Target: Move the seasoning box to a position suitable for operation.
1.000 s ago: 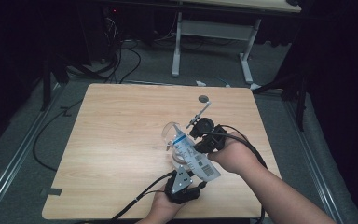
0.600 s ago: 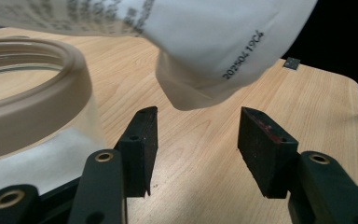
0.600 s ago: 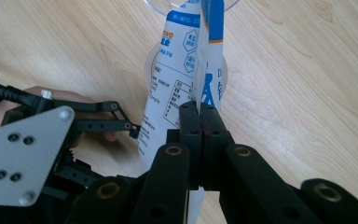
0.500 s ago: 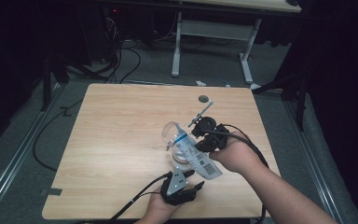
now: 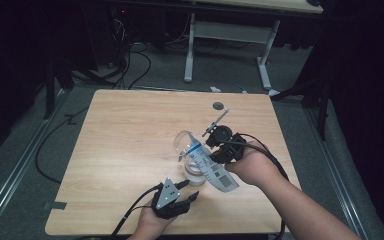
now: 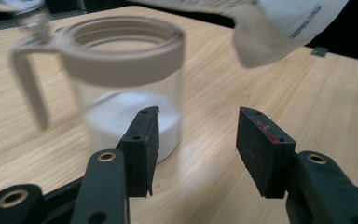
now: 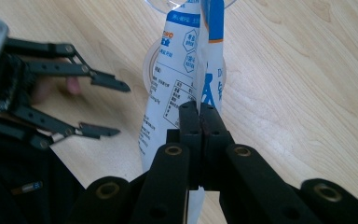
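A white-and-blue pouch (image 5: 211,167) hung tilted above a wooden table (image 5: 130,135), its long axis running from the raised end near the person's right hand down toward the mouth of a clear jar (image 5: 192,167) with a beige rim and handle. In the high view the pouch's lower end pointed away from the person and to the left, over the jar's opening, while its barcode end sat higher, toward the table's near right side. The right gripper (image 7: 199,112) was clamped on the pouch, its two black jaws pressed together with the pouch's folded edge pinched between them. White powder (image 6: 130,121) lay in the bottom of the jar, which stood upright near the middle of the table's near half. The left gripper (image 6: 196,140) sat low near the table's front edge, just short of the jar, its jaws standing well apart with nothing between them; its pads (image 6: 144,144) touched neither jar nor pouch. In the left gripper view the jar stood ahead of the left-hand jaw and looked blurred.
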`<control>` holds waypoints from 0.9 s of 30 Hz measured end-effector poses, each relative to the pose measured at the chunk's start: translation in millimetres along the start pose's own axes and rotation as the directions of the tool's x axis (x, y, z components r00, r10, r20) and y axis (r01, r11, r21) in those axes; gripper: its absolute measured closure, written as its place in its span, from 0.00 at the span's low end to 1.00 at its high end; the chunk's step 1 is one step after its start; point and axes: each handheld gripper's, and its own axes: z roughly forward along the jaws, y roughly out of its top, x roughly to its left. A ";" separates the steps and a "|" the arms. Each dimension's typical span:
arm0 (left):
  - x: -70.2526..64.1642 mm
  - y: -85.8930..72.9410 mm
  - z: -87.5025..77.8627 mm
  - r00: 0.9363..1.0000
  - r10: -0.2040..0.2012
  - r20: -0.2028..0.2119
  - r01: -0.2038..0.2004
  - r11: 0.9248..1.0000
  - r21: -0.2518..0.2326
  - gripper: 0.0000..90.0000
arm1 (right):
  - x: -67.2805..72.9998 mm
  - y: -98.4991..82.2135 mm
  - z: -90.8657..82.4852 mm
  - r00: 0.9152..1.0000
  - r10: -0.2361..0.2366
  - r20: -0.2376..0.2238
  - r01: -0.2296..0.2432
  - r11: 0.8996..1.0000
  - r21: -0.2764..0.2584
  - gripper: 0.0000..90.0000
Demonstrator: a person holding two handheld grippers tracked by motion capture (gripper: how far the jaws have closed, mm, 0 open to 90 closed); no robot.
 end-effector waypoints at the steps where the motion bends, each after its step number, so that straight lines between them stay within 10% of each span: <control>1: 3.1 -1.7 -3.2 1.000 0.004 -0.010 -0.003 1.000 0.006 0.55 | -0.2 -0.3 0.1 1.000 -0.001 -0.001 0.001 1.000 0.000 1.00; 18: 71.4 -20.6 -67.3 0.977 -0.061 -0.203 0.057 0.998 -0.026 0.55 | -11.8 -11.1 -7.1 1.000 0.027 0.002 -0.027 1.000 -0.010 1.00; 27: 85.4 -24.0 -83.1 0.966 -0.088 -0.242 0.079 0.996 -0.049 0.55 | -28.2 -23.6 -0.8 0.997 0.066 0.026 -0.067 0.998 0.008 1.00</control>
